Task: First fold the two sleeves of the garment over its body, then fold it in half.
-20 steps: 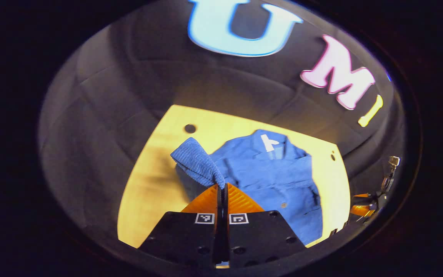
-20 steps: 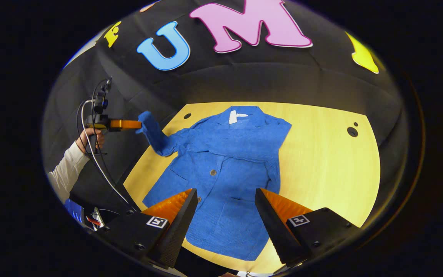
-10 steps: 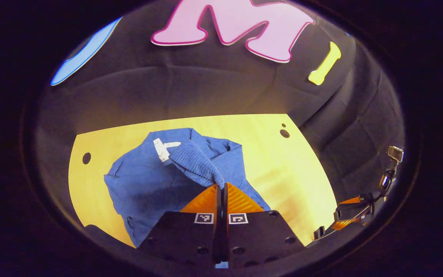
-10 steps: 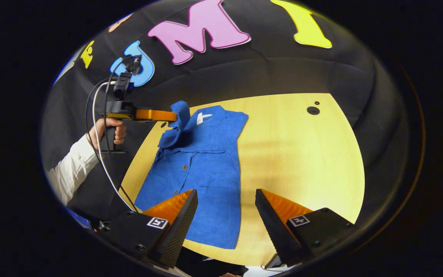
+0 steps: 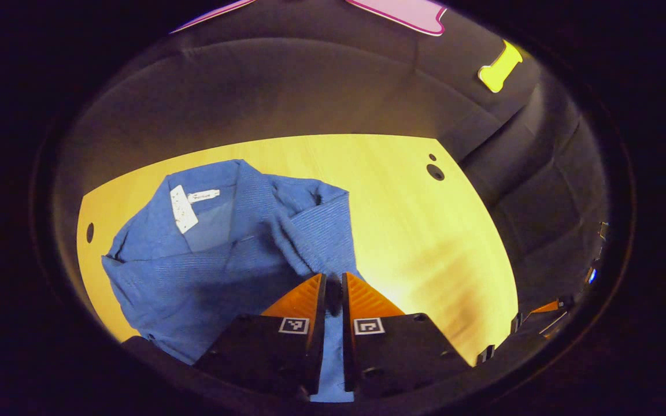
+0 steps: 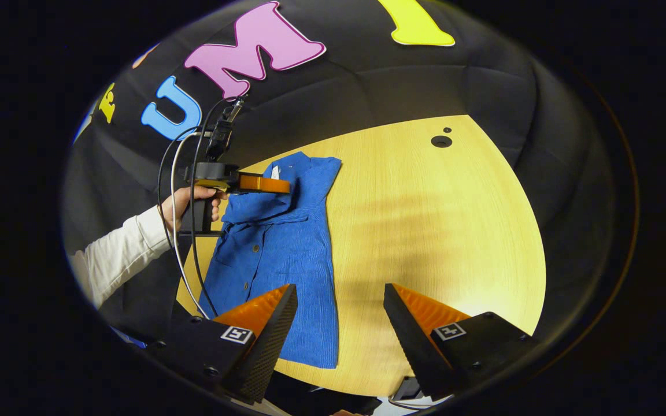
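Two grippers, one blue jacket (image 5: 194,271) on a yellow wood table (image 5: 414,231).

Left gripper view: jacket fills left and centre of the frame, collar toward the top, white label (image 5: 182,202) inside the neck. Sleeve (image 5: 304,242) lies folded over the jacket's body and runs down from centre right into the left gripper (image 5: 333,280) at bottom centre. Its orange fingers are nearly together with only a thin slit between. The sleeve's end goes into that slit, and it is dark in there, so I cannot tell if both fingers press on it. Blue cloth also shows lower down between the black finger mounts. A dark hole (image 5: 435,171) in the table sits upper right, well apart from the jacket.

Right gripper view: right gripper (image 6: 339,300) at bottom centre, fingers spread wide, nothing between them. Its left finger overlaps the jacket's (image 6: 287,260) lower hem in the frame; its right finger is over bare table (image 6: 437,231). The jacket lies flat as a narrow upright strip left of centre, buttons (image 6: 256,248) down its front, collar and label (image 6: 275,171) at the top. The left gripper (image 6: 287,186) is level, upper left of centre, tips over the jacket's chest just below the collar. A hand (image 6: 191,202) holds its grip, white-clad arm (image 6: 119,260) running to the left edge, cables (image 6: 180,190) looping down from it. The hole (image 6: 441,141) is upper right of centre.
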The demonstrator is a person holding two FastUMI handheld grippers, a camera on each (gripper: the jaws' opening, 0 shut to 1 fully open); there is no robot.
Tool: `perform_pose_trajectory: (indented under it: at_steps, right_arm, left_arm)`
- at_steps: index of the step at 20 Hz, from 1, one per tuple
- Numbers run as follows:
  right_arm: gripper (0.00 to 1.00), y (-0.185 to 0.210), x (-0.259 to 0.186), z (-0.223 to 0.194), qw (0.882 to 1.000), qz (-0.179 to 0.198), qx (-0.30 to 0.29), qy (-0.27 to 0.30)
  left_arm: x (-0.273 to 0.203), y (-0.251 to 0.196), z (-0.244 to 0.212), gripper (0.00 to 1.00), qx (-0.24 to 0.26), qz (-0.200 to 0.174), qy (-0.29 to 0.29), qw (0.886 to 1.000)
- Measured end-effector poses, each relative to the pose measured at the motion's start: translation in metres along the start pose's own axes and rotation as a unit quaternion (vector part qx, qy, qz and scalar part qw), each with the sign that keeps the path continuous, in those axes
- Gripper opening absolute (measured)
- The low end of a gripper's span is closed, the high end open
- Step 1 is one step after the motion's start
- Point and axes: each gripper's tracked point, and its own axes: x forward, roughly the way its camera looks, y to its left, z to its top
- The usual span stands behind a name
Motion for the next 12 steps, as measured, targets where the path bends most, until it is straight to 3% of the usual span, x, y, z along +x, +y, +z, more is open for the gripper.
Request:
perform_pose_trajectory:
  at_steps: [1, 2, 4, 6, 8, 9, 11, 12]
  right_arm:
    - [0.97, 0.003, 0.001, 0.0, 1.0, 0.003, -0.001, 0.001]
    - [0.97, 0.005, 0.002, 0.0, 1.0, 0.004, -0.002, 0.001]
    - [0.96, 0.009, 0.003, 0.0, 1.0, 0.004, -0.006, 0.0]
    - [0.96, 0.013, 0.005, -0.003, 1.0, -0.004, -0.011, -0.003]
    - [0.96, 0.025, 0.014, -0.007, 1.0, -0.008, -0.013, -0.003]
    - [0.97, 0.033, 0.019, -0.011, 1.0, -0.012, -0.017, -0.003]
    - [0.97, 0.045, 0.028, -0.019, 0.999, -0.02, -0.027, 0.002]
    - [0.98, 0.053, 0.034, -0.03, 0.999, -0.031, -0.042, 0.009]
  left_arm:
    - [0.0, -0.007, 0.003, 0.19, 0.001, -0.009, -0.009, 1.0]
    - [-0.002, -0.013, 0.003, 0.31, 0.003, -0.018, -0.015, 1.0]
    - [-0.016, -0.014, 0.003, 0.7, 0.011, -0.013, -0.036, 0.999]
    - [-0.042, -0.004, -0.009, 0.73, 0.019, 0.015, -0.054, 0.998]
    - [-0.077, 0.025, -0.043, 0.75, 0.002, 0.095, -0.068, 0.993]
    - [-0.104, 0.034, -0.082, 0.84, -0.021, 0.106, -0.078, 0.991]
    - [-0.128, 0.046, -0.13, 0.86, -0.04, 0.126, -0.085, 0.988]
    - [-0.145, 0.059, -0.177, 0.85, -0.067, 0.128, -0.069, 0.987]
